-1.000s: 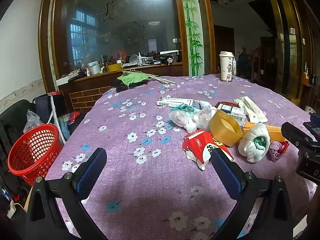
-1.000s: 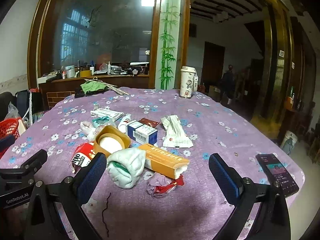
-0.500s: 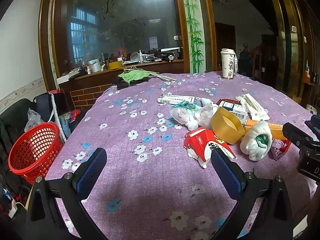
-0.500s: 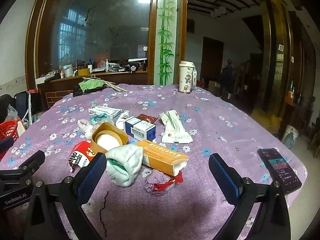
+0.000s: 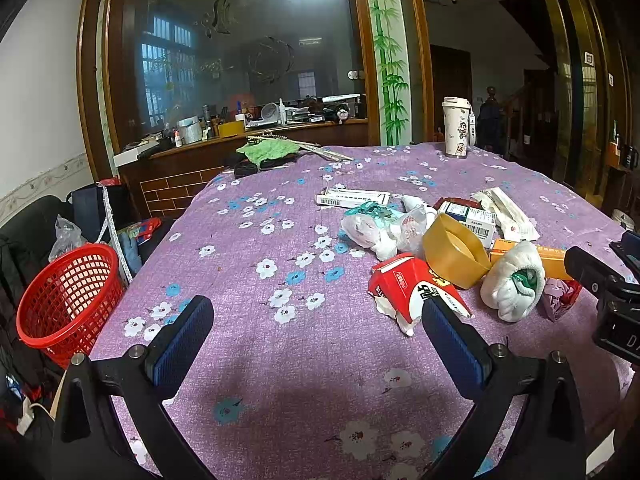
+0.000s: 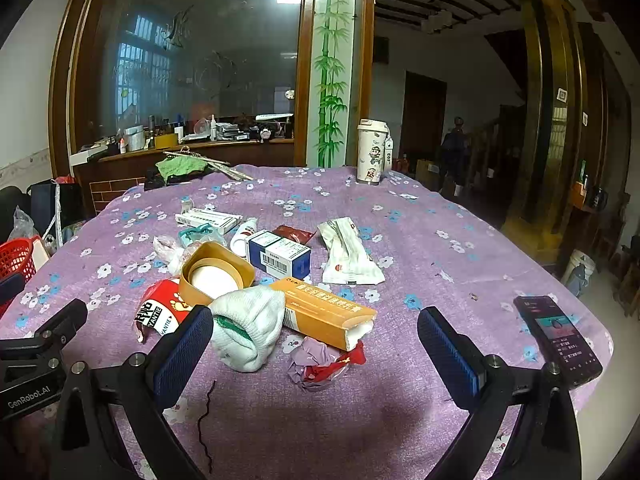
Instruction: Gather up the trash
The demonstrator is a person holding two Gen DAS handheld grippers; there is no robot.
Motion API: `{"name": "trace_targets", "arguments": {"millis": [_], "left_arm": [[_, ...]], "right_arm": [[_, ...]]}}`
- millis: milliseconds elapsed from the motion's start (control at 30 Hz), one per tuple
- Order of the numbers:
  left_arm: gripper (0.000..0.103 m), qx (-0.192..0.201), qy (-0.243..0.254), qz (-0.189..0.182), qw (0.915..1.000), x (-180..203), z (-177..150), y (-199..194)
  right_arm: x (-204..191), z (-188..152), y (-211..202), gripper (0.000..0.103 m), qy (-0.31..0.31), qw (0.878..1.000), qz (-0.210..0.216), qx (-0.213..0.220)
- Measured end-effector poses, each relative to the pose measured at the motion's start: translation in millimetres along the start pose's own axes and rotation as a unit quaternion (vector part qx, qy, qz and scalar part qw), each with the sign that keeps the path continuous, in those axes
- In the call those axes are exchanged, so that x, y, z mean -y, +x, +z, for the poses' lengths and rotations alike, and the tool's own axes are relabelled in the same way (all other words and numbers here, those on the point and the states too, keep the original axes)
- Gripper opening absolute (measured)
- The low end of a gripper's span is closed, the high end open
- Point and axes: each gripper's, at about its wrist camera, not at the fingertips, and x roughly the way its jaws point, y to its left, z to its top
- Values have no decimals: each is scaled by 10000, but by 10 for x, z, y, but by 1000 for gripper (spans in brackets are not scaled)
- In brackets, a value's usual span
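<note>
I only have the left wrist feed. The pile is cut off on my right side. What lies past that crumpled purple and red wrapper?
Observer: A black phone lies near the table's right edge, screen lit, apart from the trash pile.
Operator: Is the right gripper holding anything?
Observer: No. The right gripper is open and empty, with the crumpled wrapper on the cloth between its fingers.
Operator: How long is that orange box? I see only part of it.
Observer: The orange box runs from the white sock to an open, torn end beside the wrapper.
</note>
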Motion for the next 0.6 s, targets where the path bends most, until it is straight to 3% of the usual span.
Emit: {"name": "trace_targets", "arguments": {"millis": [600], "left_arm": [[103,-8,10,-4,10000,-1,-3,-1]], "right_arm": [[-21,3,22,103,-23,10000,-5,-20]]}}
